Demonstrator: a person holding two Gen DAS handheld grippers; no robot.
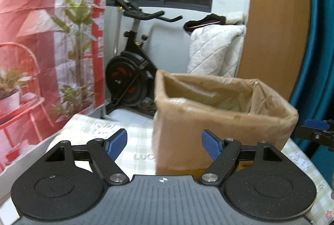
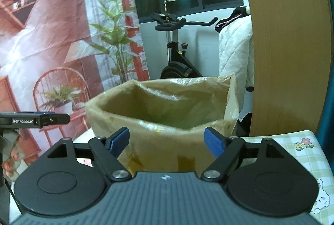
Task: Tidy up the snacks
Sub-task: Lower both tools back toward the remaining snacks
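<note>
Closest to my left lens is the left gripper, its two blue pads standing wide apart with nothing between them. My right gripper shows the same: two blue fingertips spread apart, empty. No earlier view is before me, so I report only that both stand parted now.

I count one cardboard box wrapped in glossy brown tape, set on a table with a pale green checked cloth printed with small rabbits and flowers. It stands upright with its open mouth facing up. From the left camera a corner of it points toward me and its longer side runs off to the right; from the right camera its front wall sits square ahead, just beyond the fingertips. One flap or liner edge rises at its far right corner.

Inside, I see only the shiny lining of the walls; the floor of the box is hidden from both lenses, so I cannot tell what it holds. I see no snacks in either view.

At the right edge of the left view I catch the tip of the right gripper beside the box; in the right view the left gripper reaches in from the left, with a hand below it.

Behind the table I count one exercise bike, one white quilted cover, one printed red backdrop and one wooden panel.
</note>
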